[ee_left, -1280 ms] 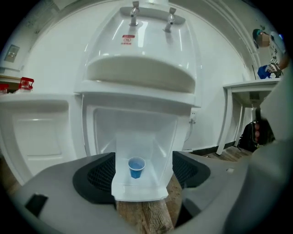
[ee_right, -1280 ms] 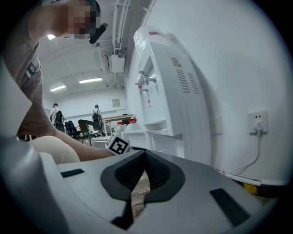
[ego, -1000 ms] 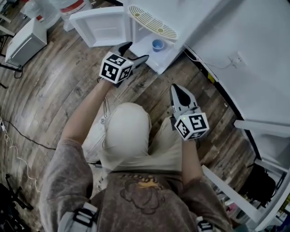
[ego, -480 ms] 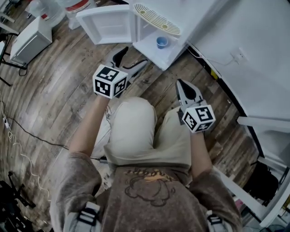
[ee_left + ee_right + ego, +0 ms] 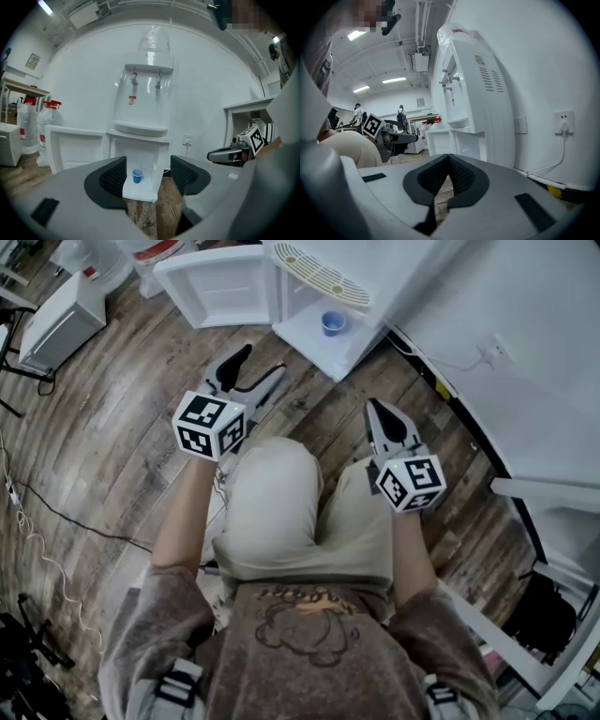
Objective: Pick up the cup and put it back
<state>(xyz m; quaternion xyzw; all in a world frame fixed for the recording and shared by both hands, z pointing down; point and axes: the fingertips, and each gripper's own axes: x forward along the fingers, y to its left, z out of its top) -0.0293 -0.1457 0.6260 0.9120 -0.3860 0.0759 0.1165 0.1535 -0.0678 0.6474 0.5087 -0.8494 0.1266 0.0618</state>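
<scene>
A small blue cup [image 5: 331,322] stands upright on the floor of the open lower compartment of a white water dispenser [image 5: 319,282]. In the left gripper view the cup [image 5: 137,176] shows far off, through the gap of the jaws. My left gripper [image 5: 258,365] hangs over the wooden floor, well short of the dispenser. Its jaws are closing and nothing is between the pads [image 5: 115,178]. My right gripper [image 5: 377,409] is shut and empty above the person's right knee, pointing at the dispenser's side [image 5: 473,93]; its pads [image 5: 457,171] meet.
The compartment door [image 5: 220,287] stands swung open to the left. Water jugs [image 5: 44,122] stand left of the dispenser, and a white box [image 5: 56,320] further left. Cables [image 5: 37,521] trail over the floor. A wall socket [image 5: 494,357] with a cord is on the right.
My left gripper has drawn back from the dispenser, down and to the left toward the person's knee. The cup has stayed in the compartment. The right gripper has barely shifted.
</scene>
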